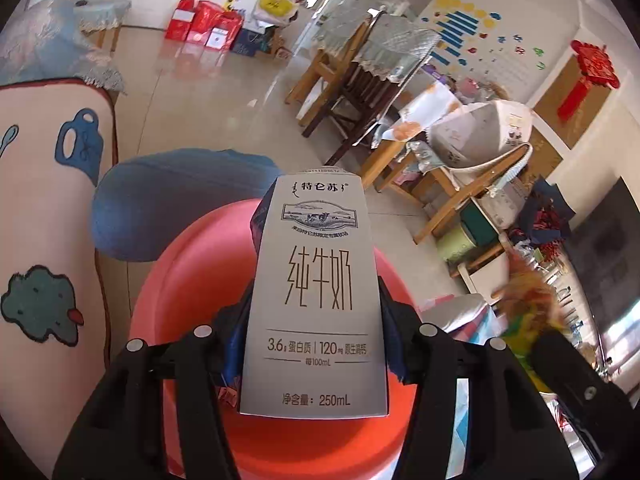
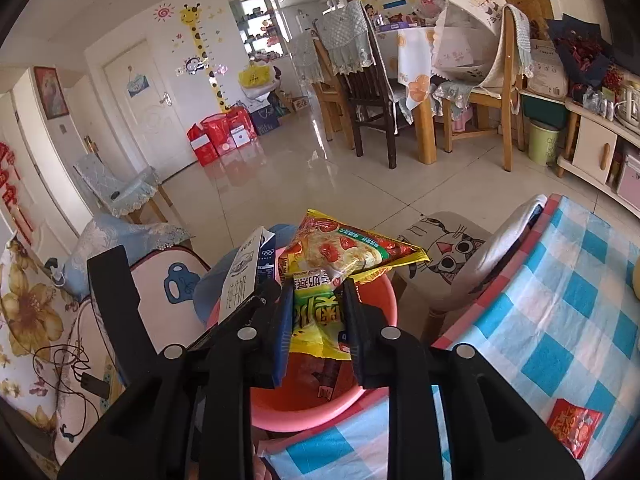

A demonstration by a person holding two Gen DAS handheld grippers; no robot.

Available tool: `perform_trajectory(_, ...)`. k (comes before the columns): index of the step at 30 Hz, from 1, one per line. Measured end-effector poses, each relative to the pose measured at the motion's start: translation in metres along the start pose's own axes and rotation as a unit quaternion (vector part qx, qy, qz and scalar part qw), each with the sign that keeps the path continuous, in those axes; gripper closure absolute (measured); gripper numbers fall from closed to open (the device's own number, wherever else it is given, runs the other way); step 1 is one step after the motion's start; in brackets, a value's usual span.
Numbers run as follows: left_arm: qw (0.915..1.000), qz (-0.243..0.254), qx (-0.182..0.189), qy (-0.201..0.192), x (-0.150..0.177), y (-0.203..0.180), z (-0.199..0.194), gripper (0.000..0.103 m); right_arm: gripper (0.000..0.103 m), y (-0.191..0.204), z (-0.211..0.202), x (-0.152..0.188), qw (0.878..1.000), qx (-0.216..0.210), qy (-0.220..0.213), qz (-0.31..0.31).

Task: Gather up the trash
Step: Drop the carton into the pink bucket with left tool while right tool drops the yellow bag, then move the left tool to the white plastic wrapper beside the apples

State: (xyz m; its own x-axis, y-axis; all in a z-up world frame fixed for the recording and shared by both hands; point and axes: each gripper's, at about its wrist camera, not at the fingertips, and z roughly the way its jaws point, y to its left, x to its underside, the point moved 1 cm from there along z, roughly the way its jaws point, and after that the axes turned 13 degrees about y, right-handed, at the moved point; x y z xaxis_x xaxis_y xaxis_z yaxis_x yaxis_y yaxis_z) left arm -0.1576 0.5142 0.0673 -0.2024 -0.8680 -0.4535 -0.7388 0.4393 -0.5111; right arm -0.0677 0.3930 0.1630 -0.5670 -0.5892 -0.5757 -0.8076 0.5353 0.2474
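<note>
Both jaws are clamped: left gripper [image 1: 316, 316] on one milk carton [image 1: 316, 292], right gripper [image 2: 318, 304] on one yellow wrapper [image 2: 344, 256]. One pink basin [image 2: 320, 404] sits below, near a checked tablecloth [image 2: 560, 320] at right.

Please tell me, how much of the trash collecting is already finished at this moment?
Done: a reddish packet seems to lie already inside the pink basin. In hand: the left gripper holds the milk carton over the basin, and the right gripper holds the yellow noodle wrapper above it; neither is released. Left: a red snack packet lies on the checkered tablecloth.
</note>
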Motion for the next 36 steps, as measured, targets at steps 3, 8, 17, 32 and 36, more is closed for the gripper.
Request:
perform_trajectory(3,1.0000,-0.005,-0.005,0.001,-0.005,0.001,0.004,0.024,0.049,-0.002,0.005,0.000,1.000,0.010,-0.005,0.011)
perform_trajectory(8,0.9996,0.017,-0.014,-0.020,-0.006,0.000,0.001,0.016,0.022,-0.019,-0.013,0.018,0.998,0.050,-0.028,0.024)
perform_trajectory(17,0.9918,0.081,0.048,-0.086,0.019,-0.028,-0.007,0.010,0.014,-0.053,-0.062,0.073,0.985,0.167,-0.026,0.024)
perform_trajectory(32,0.9476,0.294,0.118,-0.041,0.095,-0.121,-0.016,0.006,0.008,-0.095,-0.142,0.137,0.965,0.250,-0.064,0.045)
perform_trajectory(36,0.9400,0.325,0.104,-0.014,0.112,-0.133,-0.009,0.006,0.008,-0.112,-0.155,0.151,0.963,0.248,-0.074,0.068)
